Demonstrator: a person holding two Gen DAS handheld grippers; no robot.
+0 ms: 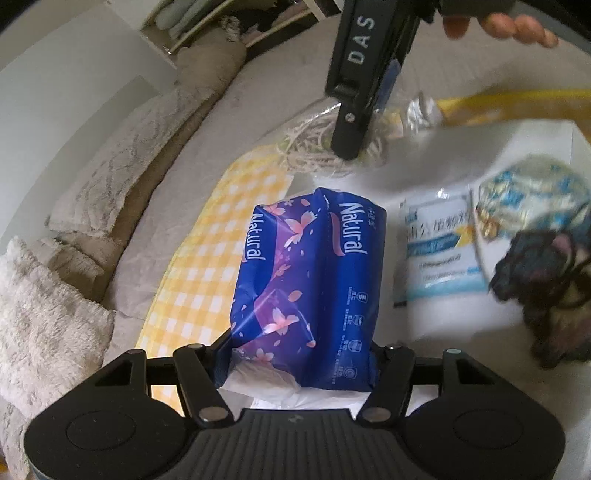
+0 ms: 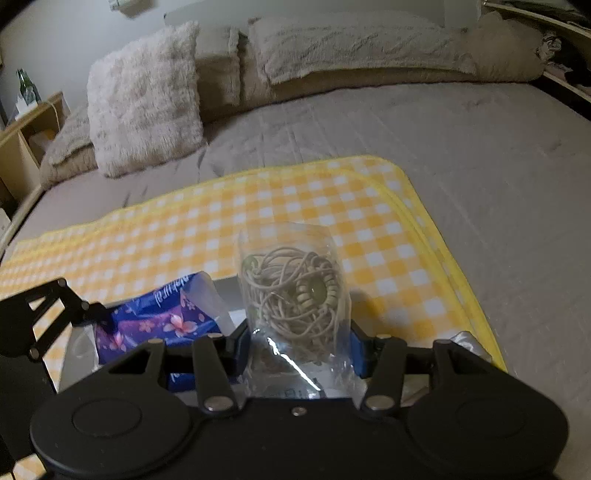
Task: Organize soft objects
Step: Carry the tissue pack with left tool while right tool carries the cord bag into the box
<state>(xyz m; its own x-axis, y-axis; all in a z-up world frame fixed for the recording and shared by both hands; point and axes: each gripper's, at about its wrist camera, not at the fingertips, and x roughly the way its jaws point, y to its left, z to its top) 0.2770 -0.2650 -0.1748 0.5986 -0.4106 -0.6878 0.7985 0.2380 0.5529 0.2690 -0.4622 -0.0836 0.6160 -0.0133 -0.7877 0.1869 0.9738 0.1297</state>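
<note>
Closest to my left camera was the blue tissue pack (image 1: 306, 291), printed with pink blossoms and the word "Natural". My left gripper (image 1: 299, 354) was clamped on its near end, one finger on each side, with white tissue bulging out of the wrapper just below the grip. The pack hung above a white box (image 1: 517, 155) that sat on a yellow checked cloth (image 1: 207, 243).

Inside that box I saw a white and light-blue sachet (image 1: 436, 247) just beside the pack, a crinkly blue-patterned packet (image 1: 532, 195) next to it, and a dark furry thing (image 1: 546, 280) at the right edge, too blurred for me to name.

At the far side of the box my right gripper (image 2: 301, 347) was pinched on a clear plastic bag of beige cord (image 2: 291, 291), which stood upright between its fingers. In the left view the same bag (image 1: 314, 147) showed under the black arm marked "DAS", touching or just above the box's far rim; I could not tell which. A bare hand (image 1: 498, 26) showed at the top of that view.

The cloth was spread over a grey bed (image 2: 406, 122). Fluffy cushions (image 2: 144, 99) leaned along its far edge, and a green bottle (image 2: 26, 86) stood on a wooden shelf beyond.
</note>
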